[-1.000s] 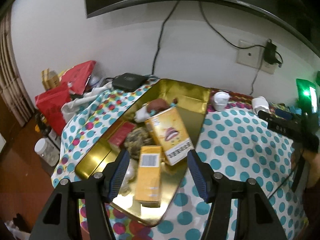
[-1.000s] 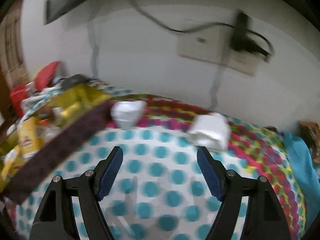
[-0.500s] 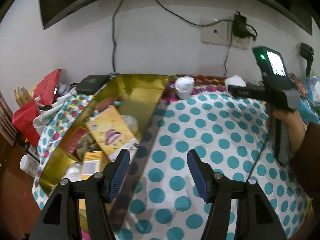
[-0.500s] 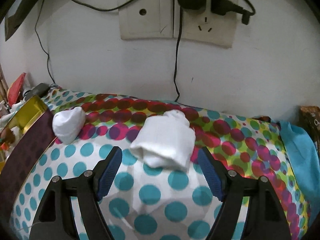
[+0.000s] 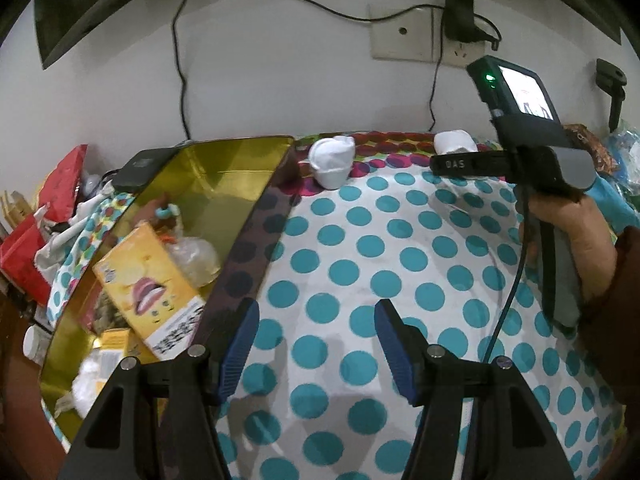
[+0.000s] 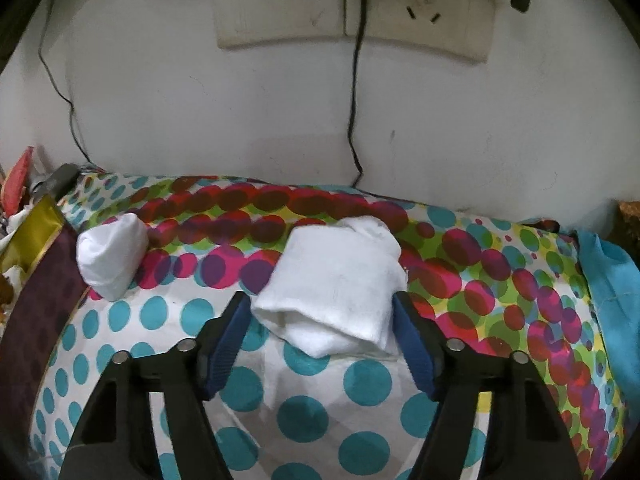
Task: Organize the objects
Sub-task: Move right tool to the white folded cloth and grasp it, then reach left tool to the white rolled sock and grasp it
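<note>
**Right wrist view: jaws straddling the folded white cloth, no pinch yet**

Right wrist view shows my right gripper [image 6: 320,326] spread wide, a blue pad on either side of the folded white cloth [image 6: 334,298], which lies on the dotted tablecloth [image 6: 360,392] close to the wall. The pads [image 6: 230,340] look just beside the cloth's edges; whether they touch I cannot tell. I judge I am lined up this way so that closing takes the bundle across its width.

A second white bundle [image 6: 112,254] sits to the left, beside the corner of the gold tin [image 6: 34,232].

The left wrist view gives what the right cannot: the tin's interior [image 5: 224,184], holding a yellow box [image 5: 150,280] and other small items, so I read it as the likely destination. It also shows my right hand [image 5: 572,240] on its handle. My left gripper [image 5: 316,340] hangs open over bare cloth beside the tin's wall, holding nothing.

The right view alone shows the cloth's folds and the pad alignment
</note>
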The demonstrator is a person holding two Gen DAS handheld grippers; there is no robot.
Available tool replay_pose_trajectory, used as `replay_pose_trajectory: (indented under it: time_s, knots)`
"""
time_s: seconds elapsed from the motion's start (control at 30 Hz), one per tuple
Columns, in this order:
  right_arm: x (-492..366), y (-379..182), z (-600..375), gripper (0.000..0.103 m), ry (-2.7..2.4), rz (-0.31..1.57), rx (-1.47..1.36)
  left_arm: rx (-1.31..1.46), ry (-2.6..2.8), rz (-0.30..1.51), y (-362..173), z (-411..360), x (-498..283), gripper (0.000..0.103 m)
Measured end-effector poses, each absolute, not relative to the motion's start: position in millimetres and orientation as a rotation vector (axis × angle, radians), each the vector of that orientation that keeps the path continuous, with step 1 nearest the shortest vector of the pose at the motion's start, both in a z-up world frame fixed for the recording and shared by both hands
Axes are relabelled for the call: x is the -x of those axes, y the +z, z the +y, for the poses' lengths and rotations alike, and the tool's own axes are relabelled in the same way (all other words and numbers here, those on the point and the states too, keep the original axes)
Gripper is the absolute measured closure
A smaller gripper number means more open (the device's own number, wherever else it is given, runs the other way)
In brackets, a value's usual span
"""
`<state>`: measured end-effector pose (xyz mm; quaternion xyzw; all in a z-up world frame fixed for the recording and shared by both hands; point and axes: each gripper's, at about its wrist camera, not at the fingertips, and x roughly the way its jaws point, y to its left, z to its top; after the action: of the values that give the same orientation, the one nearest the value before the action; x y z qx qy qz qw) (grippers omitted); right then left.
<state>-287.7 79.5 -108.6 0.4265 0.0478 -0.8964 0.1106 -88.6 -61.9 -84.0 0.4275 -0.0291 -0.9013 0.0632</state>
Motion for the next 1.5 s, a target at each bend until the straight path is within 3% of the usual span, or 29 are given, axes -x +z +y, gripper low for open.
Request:
replay_pose_trajectory:
  time_s: [0.07,0.17,0.33,0.7,1.03,1.1,1.13,1.5]
  knots:
    - [286.7,-108.7,77.1,0.040,-2.648,0.162,-1.256,-1.301,-2.725,-0.088,-89.2,-59.4,92.0,0.041]
    - [284.7,-107.1,79.4,0.058,-2.682,0.151,-1.251,-1.317,-2.718,-0.079,-97.1,-55.7,97.4,0.041]
    - [284.0,-106.8,85.4,0.065,-2.682,0.085,-1.245,-1.307,-2.725,-0.134,-103.1,-46.3,102.9,0.041]
    - [292.6,-109.1,80.7,0.065,-2.683,0.087,-1.247,-1.212,-2.818,-0.129,-90.4,-42.3,142.4,0.041]
    - [287.4,-105.1,95.0,0.063,-2.675,0.078,-1.248,-1.263,-2.924,0.179,-93.5,-76.8,205.3,0.041]
    - [287.5,-104.4,95.5,0.063,-2.674,0.076,-1.248,-1.265,-2.923,0.143,-97.1,-77.4,216.7,0.041]
    - [287.0,-103.9,96.2,0.063,-2.673,0.075,-1.247,-1.256,-2.930,0.097,-97.8,-75.8,220.6,0.035]
    - [283.8,-99.7,100.0,0.060,-2.657,0.043,-1.242,-1.251,-2.955,-0.213,-106.0,-70.4,260.6,0.034]
